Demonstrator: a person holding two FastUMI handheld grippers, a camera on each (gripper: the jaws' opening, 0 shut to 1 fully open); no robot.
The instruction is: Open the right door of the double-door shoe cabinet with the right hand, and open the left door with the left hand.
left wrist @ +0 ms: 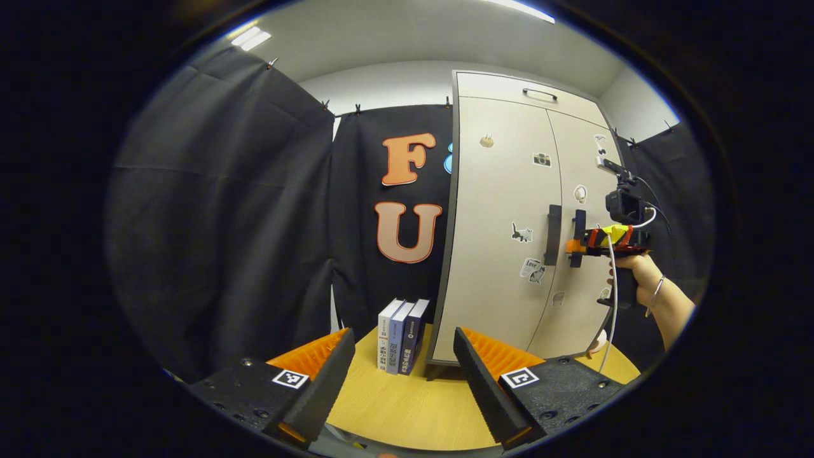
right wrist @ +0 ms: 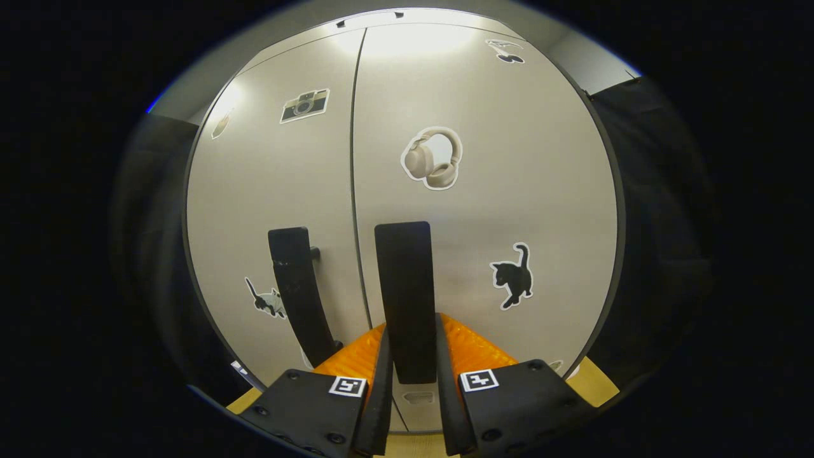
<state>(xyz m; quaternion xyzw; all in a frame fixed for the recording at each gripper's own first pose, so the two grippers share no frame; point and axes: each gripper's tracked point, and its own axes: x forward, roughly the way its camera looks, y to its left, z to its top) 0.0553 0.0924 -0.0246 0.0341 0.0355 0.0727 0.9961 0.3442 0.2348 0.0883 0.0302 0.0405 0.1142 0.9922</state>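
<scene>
The pale double-door shoe cabinet point(left wrist: 489, 299) stands on the table at the right of the left gripper view, with both doors flush. Its right door point(right wrist: 540, 191) carries a dark upright handle point(right wrist: 404, 273), and my right gripper point(right wrist: 411, 331) is shut on that handle, one finger on each side. From the left gripper view, the right gripper point(left wrist: 580, 245) sits at the right handle point(left wrist: 579, 222), held by a hand point(left wrist: 636, 270). The left door point(left wrist: 502, 191) has its own dark handle point(left wrist: 553, 235), also seen as the left handle point(right wrist: 296, 286). My left gripper point(left wrist: 403, 343) is open, well short of the cabinet.
Three upright books point(left wrist: 402, 331) stand on the wooden table point(left wrist: 407, 407) just left of the cabinet's base. Black cloth walls close in on the left and behind. Stickers dot both doors. A drawer with a handle point(left wrist: 540, 94) tops the cabinet.
</scene>
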